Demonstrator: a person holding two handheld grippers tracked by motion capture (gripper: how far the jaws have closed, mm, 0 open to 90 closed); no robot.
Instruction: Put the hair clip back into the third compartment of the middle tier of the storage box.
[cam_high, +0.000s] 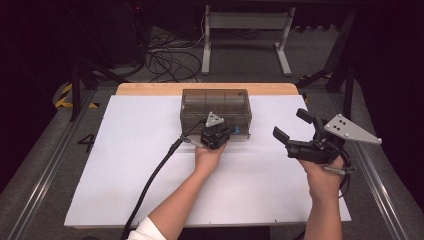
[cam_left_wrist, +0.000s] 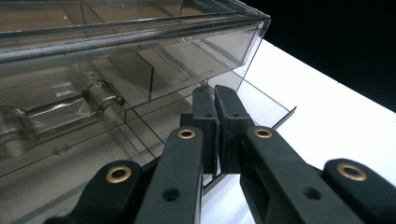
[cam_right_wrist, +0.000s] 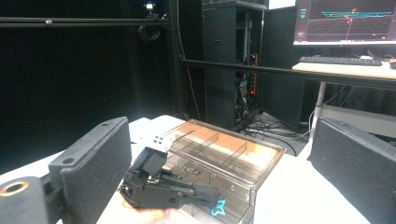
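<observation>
Left gripper (cam_left_wrist: 215, 116) is pinching the clear plastic box's (cam_high: 216, 102) front flap, while right gripper (cam_high: 295, 131) is hanging wide open nearby.

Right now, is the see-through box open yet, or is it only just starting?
Only just starting. Done: the left gripper has reached the clear plastic box and is shut at its front edge, seemingly on a thin clear flap. In hand: that pinch. Left: the lid still lies flat and closed, and the right gripper waits open beside the box, apart from it, holding nothing.
</observation>
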